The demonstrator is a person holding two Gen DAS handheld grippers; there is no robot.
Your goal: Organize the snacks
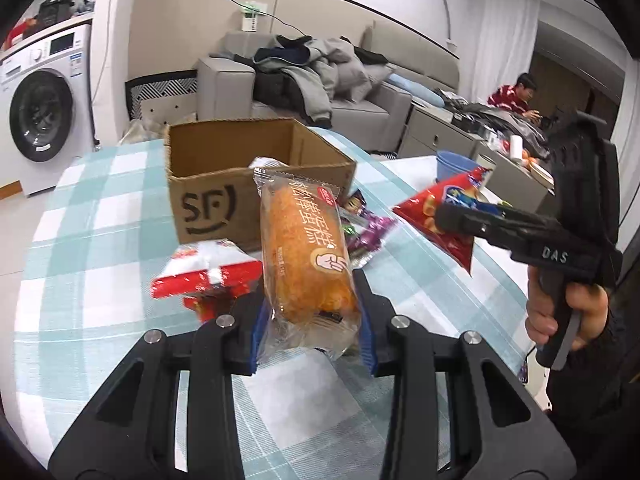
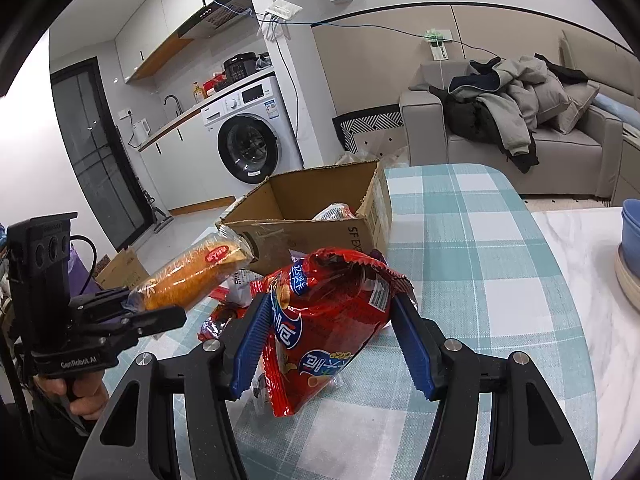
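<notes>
Clear-wrapped orange cake roll point(image 1: 306, 256) clamped at its lower end between blue pads point(image 1: 256, 332) of left gripper point(image 1: 310, 338), held off the table, tip pointing toward cardboard box point(image 1: 224, 184); Chinese print on wrapper partly legible, small red label near top unreadable, fist-and-scissors hand icons lower down. Red chip bag point(image 2: 324, 328) pinched between blue ribbed pads point(image 2: 412, 344) of right gripper point(image 2: 328, 344), bag crumpled, blue-and-white logo with Chinese characters upside down, word ending "crisp" faint, barcode patch near top right. Seen from left wrist view, right gripper point(image 1: 444, 216) half hides the chip bag point(image 1: 444, 216), only red corners and a blue patch showing; "DAS" printed on gripper body, hand on grip cut by frame edge. In right wrist view, left gripper point(image 2: 160, 314) marked "GenRobot.AI", cake roll point(image 2: 192, 276) sticking out of it, nearer finger covering the roll's base. Box open-topped, flaps torn, hand-drawn "SF" and smile mark on one side, printed "SF EX..." cut off on another face point(image 2: 356, 236); inside mostly hidden, one white-and-red wrapper point(image 2: 334, 212) peeking over the rim. Red-and-white packet point(image 1: 208, 272) just beside the box front, blurred, text unreadable. Purple wrappers point(image 1: 368, 228) behind the cake roll, mostly hidden. Teal-and-white checked tablecloth point(image 1: 100, 248) under everything. Blue bowl point(image 2: 632, 232) cut off at right edge. Washing machine point(image 2: 248, 140) labels too small to read.
</notes>
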